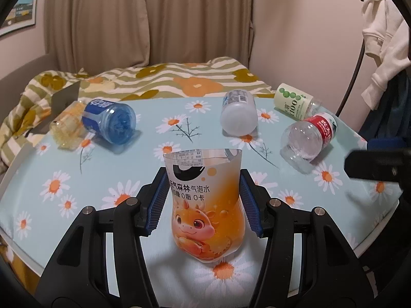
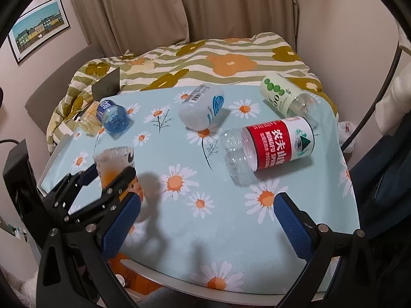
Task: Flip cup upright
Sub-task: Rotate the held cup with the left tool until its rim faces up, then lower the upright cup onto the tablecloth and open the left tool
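Note:
An orange dragon-print cup cut from a bottle stands upright, open end up, on the daisy tablecloth. My left gripper has its blue pads on both sides of the cup's waist, shut on it. In the right wrist view the same cup shows at the left inside the left gripper. My right gripper is open and empty above the table's front, near a red-label clear cup lying on its side.
Several other cut-bottle cups lie on their sides: a blue one, a yellowish clear one, a frosted white one, a green-dot one, the red-label one. A flowered quilt lies behind the table.

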A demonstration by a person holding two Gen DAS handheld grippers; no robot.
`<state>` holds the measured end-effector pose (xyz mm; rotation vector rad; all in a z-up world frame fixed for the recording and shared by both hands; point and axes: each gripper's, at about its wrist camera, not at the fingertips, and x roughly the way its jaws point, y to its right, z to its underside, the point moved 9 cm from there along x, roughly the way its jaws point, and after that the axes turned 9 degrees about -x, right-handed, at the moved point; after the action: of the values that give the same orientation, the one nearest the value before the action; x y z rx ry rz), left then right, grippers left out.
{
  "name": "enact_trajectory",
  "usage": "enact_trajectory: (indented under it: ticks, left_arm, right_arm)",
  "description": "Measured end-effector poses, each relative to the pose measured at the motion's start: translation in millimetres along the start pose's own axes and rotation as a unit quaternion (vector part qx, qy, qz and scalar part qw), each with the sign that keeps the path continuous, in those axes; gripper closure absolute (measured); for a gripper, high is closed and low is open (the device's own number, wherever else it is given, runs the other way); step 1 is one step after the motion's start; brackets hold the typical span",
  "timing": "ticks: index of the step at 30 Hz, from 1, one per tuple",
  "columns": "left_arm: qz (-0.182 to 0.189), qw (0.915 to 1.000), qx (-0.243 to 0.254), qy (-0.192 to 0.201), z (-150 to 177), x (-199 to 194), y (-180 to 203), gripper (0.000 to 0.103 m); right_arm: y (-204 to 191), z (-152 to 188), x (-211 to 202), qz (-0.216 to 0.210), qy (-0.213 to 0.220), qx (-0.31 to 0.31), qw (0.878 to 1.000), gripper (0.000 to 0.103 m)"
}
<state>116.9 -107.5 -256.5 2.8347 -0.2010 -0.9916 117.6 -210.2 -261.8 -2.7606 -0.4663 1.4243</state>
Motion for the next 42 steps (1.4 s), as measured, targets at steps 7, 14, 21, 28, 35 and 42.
enact_trajectory:
  ticks: [7,14,21,28,35,42]
  left_arm:
    - [0.001,0.9995,0.018,0.027,15.5,-18.8,0.5,0.044]
    - [0.003,0.9999,0.015,0.004,31.0,-21.7,-1.7,0.044]
    - [0.003,0.9999,0.010,0.007,30.9,-21.8,-5.8,0.044]
    - [0.004,0.9999,0.011,0.011,37.2,-28.6,-5.7,0.044]
    - [0.007,0.9999,0.009,0.012,37.1,-30.0,-7.9,0.044]
    - [0.007,0.9994,0.008,0.032,33.1,-29.0,-8.2,0.044]
  right_arm:
    - [-5.7,-3.5,1.9,0.003,0.006,-0.005,1.000,0.000]
    - [-13.1,-6.0,3.4,0.005,0.006,-0.013,1.000,0.000]
    - [-17.0,-8.3,3.2,0.005,0.009,-0.016,1.000,0.000]
    - [-16.6,-5.7,3.7,0.008,0.008,-0.013,1.000,0.000]
    - [-17.1,-4.3,2.1,0.008,0.010,-0.012,1.000,0.000]
    - [-18.1,-3.2,1.0,0.009,0.011,-0.012,1.000,0.000]
